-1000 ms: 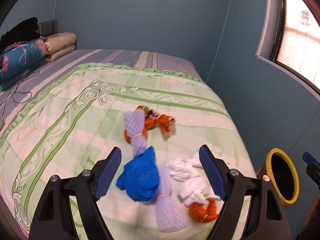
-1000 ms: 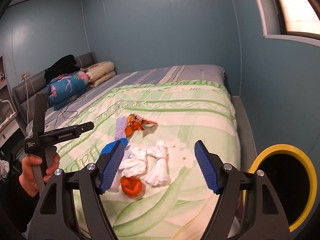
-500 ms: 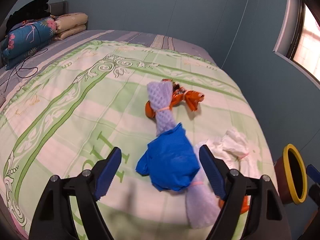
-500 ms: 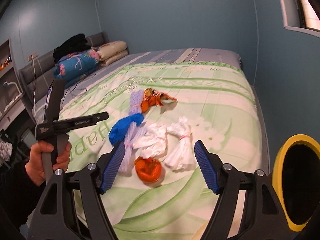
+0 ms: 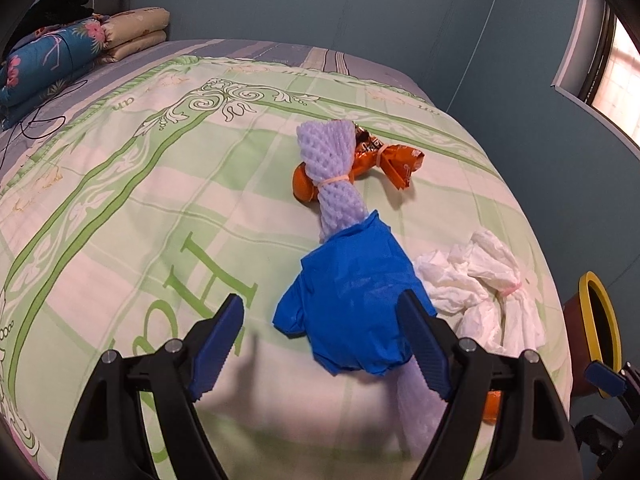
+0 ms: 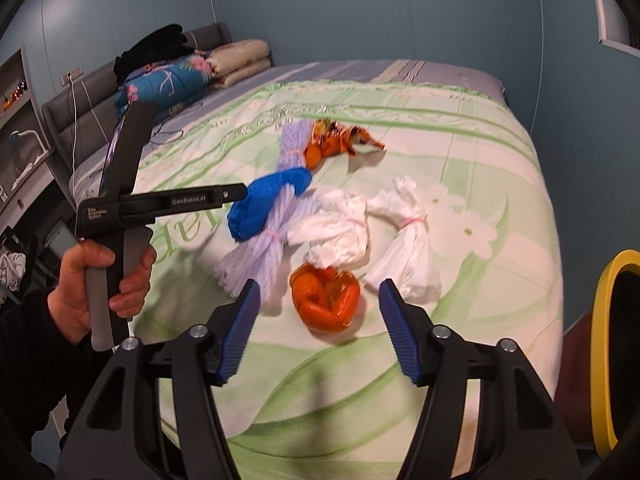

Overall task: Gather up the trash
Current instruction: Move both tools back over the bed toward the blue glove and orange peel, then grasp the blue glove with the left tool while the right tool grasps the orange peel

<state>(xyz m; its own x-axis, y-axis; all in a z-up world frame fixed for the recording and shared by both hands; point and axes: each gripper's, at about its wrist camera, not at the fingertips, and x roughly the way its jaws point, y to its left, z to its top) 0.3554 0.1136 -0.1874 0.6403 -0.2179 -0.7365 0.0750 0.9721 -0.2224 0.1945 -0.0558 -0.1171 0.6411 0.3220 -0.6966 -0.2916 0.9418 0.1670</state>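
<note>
Trash lies on the green patterned bed (image 5: 120,208). A crumpled blue bag (image 5: 352,308) lies on a long purple foam net (image 5: 332,172), also in the right wrist view (image 6: 276,196). My left gripper (image 5: 320,344) is open just before the blue bag, its right finger at the bag's edge. An orange snack wrapper (image 5: 392,160) lies further back. White tissue bundles (image 6: 404,240) and orange peel (image 6: 326,300) lie ahead of my open, empty right gripper (image 6: 316,328), which hovers just short of the peel.
A bin with a yellow rim (image 6: 604,344) stands beside the bed at the right, also in the left wrist view (image 5: 600,324). Folded bedding and pillows (image 6: 192,68) lie at the headboard. A blue wall runs behind the bed.
Both grippers have moved closer to the bed and lower. The blue bag now sits between my left fingers' tips, and the orange peel is centred before my right gripper.
</note>
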